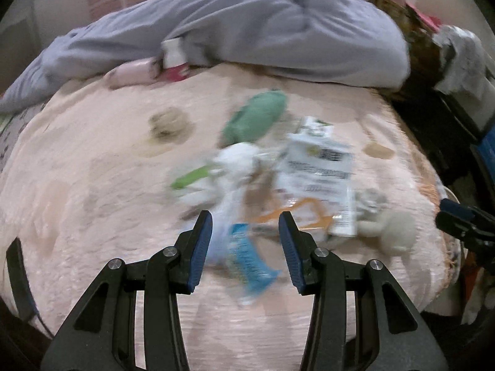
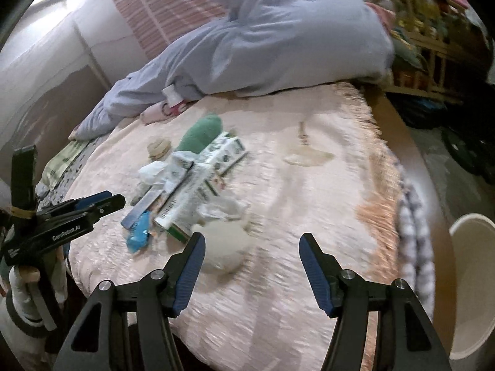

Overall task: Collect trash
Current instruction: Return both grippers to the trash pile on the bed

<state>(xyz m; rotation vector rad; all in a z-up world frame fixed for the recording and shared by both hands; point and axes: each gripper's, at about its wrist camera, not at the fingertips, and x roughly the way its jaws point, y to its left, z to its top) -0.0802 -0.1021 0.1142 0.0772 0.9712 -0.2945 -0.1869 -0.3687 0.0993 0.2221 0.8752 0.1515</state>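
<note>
Landmark: pink bedspread (image 2: 309, 204) on a bed, with a heap of trash on it.
Trash heap: white printed cartons (image 2: 198, 182), crumpled white plastic (image 1: 238, 160), a blue wrapper (image 2: 139, 235) and a beige wad (image 2: 222, 247), all lying together on the bedspread's near-left part (blurred in the left wrist view).
Green cloth (image 2: 201, 133): on the bedspread just behind the heap.
Grey garment (image 2: 278, 46): piled across the bedspread's far end.
White bin (image 2: 473, 278): on the floor off the bedspread's right edge.
Left tool (image 1: 246, 241): partly open, empty, hovering above the blue wrapper.
Right tool (image 2: 252, 266): wider open, empty, over the bedspread beside the beige wad.
</note>
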